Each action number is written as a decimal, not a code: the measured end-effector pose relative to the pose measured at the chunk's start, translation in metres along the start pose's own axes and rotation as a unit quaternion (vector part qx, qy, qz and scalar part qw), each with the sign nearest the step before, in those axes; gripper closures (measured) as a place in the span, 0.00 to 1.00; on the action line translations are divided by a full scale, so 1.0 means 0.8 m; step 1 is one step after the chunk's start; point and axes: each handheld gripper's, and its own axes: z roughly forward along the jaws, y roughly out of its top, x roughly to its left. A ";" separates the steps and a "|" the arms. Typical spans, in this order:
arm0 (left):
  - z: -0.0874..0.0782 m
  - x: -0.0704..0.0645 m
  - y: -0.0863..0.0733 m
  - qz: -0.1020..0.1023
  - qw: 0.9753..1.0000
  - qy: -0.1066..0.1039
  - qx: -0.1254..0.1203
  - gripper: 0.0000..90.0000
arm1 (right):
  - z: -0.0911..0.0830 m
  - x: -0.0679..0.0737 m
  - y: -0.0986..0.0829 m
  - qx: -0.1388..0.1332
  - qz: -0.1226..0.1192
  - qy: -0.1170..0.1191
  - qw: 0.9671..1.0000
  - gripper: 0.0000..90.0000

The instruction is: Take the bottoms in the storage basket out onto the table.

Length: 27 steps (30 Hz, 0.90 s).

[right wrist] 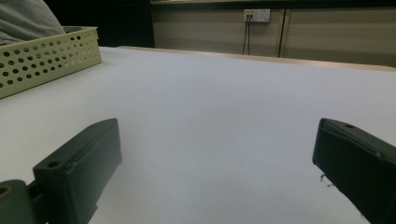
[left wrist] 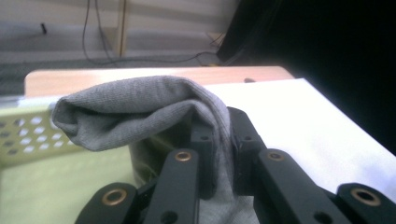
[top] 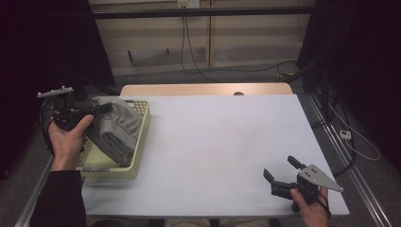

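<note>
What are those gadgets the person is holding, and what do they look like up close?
Each hand holds a black two-jaw gripper. The left gripper and the right gripper both carry a grey three-cornered plate on top, dotted with small holes. Their jaws are chunky black bars joined by brass-ringed pivots. A black cable loops from the left one. The person wears a dark long sleeve on the left arm.

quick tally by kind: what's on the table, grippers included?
Grippers: 2, left gripper clamped on the cloth, right gripper open over bare table
Grey cloth: 1
Yellow-green basket: 1
Total: 4
</note>
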 end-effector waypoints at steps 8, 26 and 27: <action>-0.016 0.019 -0.020 -0.009 1.000 0.014 0.013 0.92 | 0.002 0.001 0.000 0.001 0.001 -0.002 1.000 0.01; -0.024 0.053 -0.039 0.011 0.991 0.108 0.072 0.92 | 0.002 0.001 0.000 0.001 0.000 0.000 1.000 0.01; -0.023 0.054 -0.040 0.011 0.991 0.111 0.072 0.92 | 0.002 0.001 0.000 0.001 0.001 -0.001 1.000 0.01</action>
